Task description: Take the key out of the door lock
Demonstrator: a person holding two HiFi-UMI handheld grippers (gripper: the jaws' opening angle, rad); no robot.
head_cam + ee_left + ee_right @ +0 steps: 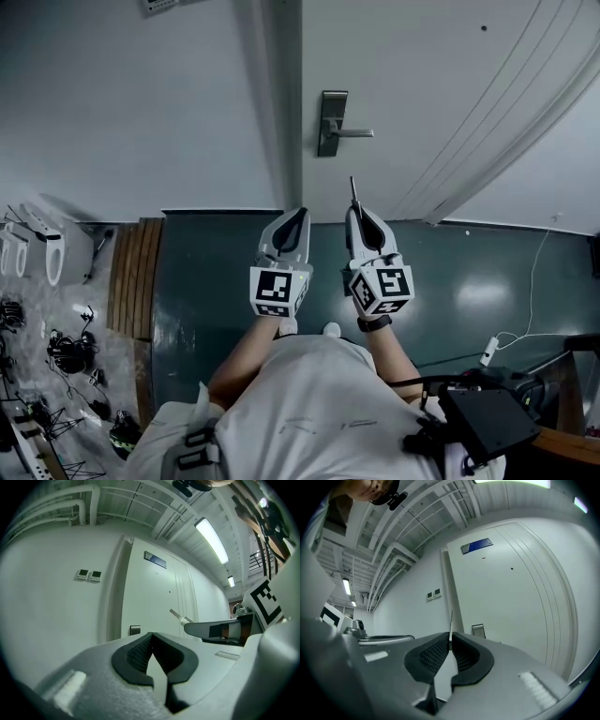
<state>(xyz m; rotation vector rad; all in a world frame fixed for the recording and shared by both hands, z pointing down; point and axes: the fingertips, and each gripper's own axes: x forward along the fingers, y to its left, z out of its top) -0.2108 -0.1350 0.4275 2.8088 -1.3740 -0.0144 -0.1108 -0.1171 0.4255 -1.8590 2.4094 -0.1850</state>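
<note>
A pale door carries a metal lock plate with a lever handle. My right gripper is shut on the key, whose thin blade pokes out past the tips toward the door and stands apart from the lock. In the right gripper view the key rises from between the pads, with the lock plate beyond. My left gripper hangs beside it, shut with nothing in it. In the left gripper view the pads meet at the tips and the key shows at right.
A wall adjoins the door's left frame, with two small control panels. On the dark floor lie wooden planks, white parts and cables at left, a white cable at right. A black box hangs at the person's side.
</note>
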